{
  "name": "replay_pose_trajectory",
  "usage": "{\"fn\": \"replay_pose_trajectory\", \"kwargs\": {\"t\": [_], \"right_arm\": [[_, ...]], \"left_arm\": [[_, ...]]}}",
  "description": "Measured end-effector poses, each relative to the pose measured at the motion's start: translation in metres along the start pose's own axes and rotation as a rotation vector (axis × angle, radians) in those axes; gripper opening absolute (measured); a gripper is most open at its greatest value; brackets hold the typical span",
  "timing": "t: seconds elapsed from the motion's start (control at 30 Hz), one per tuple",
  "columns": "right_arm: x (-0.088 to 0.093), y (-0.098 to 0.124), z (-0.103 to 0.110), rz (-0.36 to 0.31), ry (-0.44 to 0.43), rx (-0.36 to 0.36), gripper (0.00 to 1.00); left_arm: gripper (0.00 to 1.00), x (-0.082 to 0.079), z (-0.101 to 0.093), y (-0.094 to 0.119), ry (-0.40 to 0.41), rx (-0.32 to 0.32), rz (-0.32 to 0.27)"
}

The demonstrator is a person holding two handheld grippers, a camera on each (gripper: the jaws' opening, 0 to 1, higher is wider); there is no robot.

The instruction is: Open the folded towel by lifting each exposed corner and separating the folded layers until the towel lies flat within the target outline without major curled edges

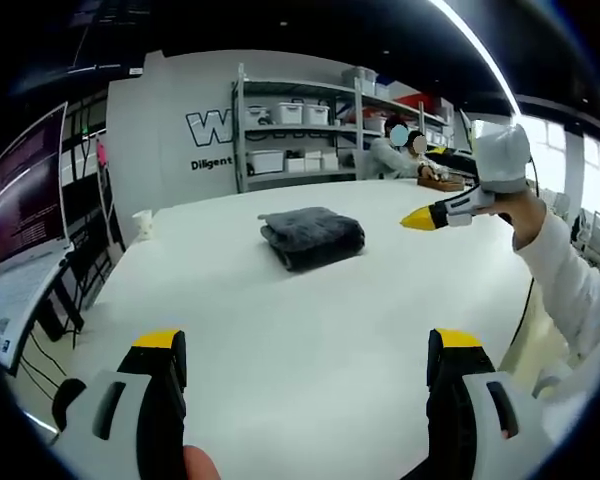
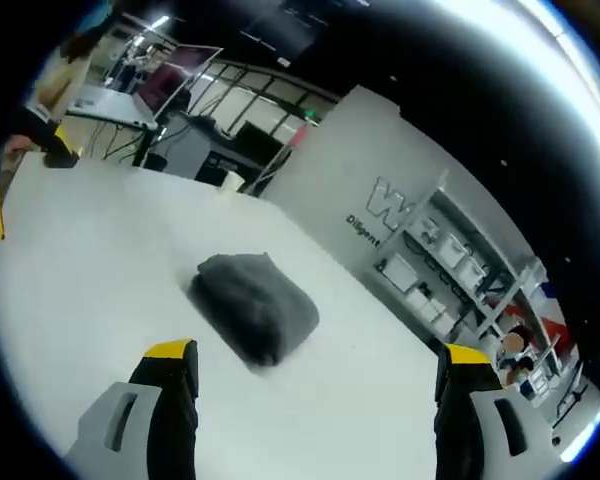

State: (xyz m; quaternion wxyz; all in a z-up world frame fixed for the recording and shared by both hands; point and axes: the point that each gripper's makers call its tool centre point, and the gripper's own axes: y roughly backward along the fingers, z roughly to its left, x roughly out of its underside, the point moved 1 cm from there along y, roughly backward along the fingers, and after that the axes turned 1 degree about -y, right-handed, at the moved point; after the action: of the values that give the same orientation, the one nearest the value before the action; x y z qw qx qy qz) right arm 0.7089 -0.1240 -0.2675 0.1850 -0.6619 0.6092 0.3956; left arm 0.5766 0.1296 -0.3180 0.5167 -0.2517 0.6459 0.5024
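Observation:
A dark grey towel point(image 1: 312, 237) lies folded into a thick pad on the white table point(image 1: 280, 340), out past the middle. My left gripper point(image 1: 308, 345) is open and well short of it, jaws wide apart with nothing between them. My right gripper point(image 1: 442, 213), held in a white-sleeved hand, hovers above the table to the right of the towel. In the right gripper view the towel point(image 2: 255, 305) sits just beyond and between the jaws of the open right gripper point(image 2: 318, 355), which is not touching it.
A small white cup point(image 1: 142, 220) stands near the table's far left edge. Metal shelves with white bins point(image 1: 295, 130) line the back wall. A person sits at the table's far end point(image 1: 405, 150). A monitor point(image 1: 25, 190) stands to the left.

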Motion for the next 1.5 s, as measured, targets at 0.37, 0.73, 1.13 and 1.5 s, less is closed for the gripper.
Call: {"fn": "replay_pose_trajectory", "kwargs": {"t": [0.37, 0.73, 1.13, 1.5], "right_arm": [[-0.020, -0.033, 0.016, -0.006, 0.090, -0.023, 0.99], [-0.031, -0.060, 0.046, -0.004, 0.184, -0.073, 0.99], [-0.046, -0.090, 0.073, -0.010, 0.260, -0.101, 0.99], [-0.050, -0.115, 0.088, -0.020, 0.272, -0.121, 0.99]], "left_arm": [[1.00, -0.001, -0.003, -0.002, -0.005, 0.006, -0.003], [1.00, 0.003, 0.005, -0.001, 0.015, 0.003, -0.004], [1.00, 0.007, 0.009, -0.001, 0.034, 0.014, -0.005], [1.00, 0.009, 0.016, -0.002, 0.048, 0.007, -0.003]]}}
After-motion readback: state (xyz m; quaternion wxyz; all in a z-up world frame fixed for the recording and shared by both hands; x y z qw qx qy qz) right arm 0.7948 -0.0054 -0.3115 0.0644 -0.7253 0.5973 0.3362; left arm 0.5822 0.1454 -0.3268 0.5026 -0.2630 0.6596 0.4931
